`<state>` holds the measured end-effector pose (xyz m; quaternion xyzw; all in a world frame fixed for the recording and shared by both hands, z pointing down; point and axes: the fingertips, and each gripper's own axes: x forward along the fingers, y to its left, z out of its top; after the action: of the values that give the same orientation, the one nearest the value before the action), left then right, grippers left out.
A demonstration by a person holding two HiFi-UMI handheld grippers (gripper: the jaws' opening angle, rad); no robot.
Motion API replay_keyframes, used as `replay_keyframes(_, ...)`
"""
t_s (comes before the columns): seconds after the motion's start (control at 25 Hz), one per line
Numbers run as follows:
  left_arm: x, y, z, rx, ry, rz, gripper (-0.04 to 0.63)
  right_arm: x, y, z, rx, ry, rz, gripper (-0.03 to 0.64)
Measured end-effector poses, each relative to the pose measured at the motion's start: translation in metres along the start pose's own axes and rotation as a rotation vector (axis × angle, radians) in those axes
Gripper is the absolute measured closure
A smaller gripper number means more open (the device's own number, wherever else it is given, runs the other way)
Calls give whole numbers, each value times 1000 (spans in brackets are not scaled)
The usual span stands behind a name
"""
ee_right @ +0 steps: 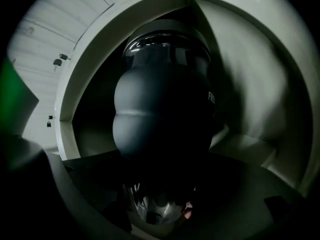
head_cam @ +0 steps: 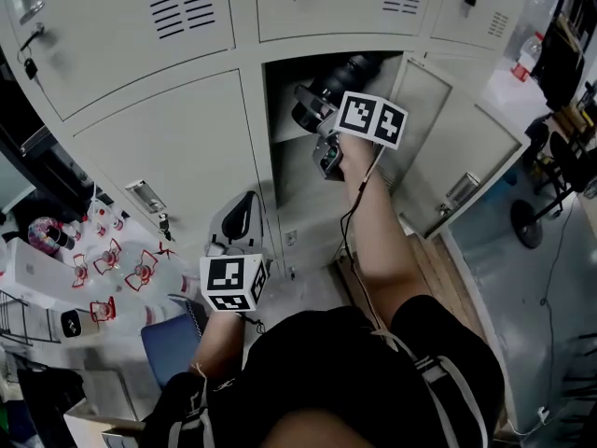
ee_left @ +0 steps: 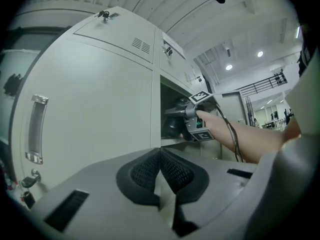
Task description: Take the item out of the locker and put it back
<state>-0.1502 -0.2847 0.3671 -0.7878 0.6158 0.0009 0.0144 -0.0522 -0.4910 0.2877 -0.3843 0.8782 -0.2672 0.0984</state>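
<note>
The open locker compartment (head_cam: 280,147) sits in the middle of the grey locker bank. A black bulbous bottle (head_cam: 347,77) pokes out of its mouth, lying roughly level. My right gripper (head_cam: 317,119) is shut on the bottle's near end at the opening. In the right gripper view the bottle (ee_right: 162,104) fills the picture, its glossy end pointing into the compartment and hiding the jaws. My left gripper (head_cam: 238,227) hangs low in front of the closed lower-left door, shut and empty, its pads (ee_left: 145,171) pressed together. From there I see the right gripper (ee_left: 197,119) at the opening.
The locker's door (head_cam: 452,152) stands swung open to the right. A closed door with a handle (ee_left: 35,129) is close on the left. A white table with small red items (head_cam: 112,269) and a blue seat (head_cam: 173,339) lie lower left. A black stand base (head_cam: 527,222) is on the floor at right.
</note>
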Motion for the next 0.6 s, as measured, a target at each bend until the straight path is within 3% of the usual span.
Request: replay_keyframes(0.6, 8, 20, 0, -9, -3, 37, 583, 43, -27, 4, -497, 90, -269, 213)
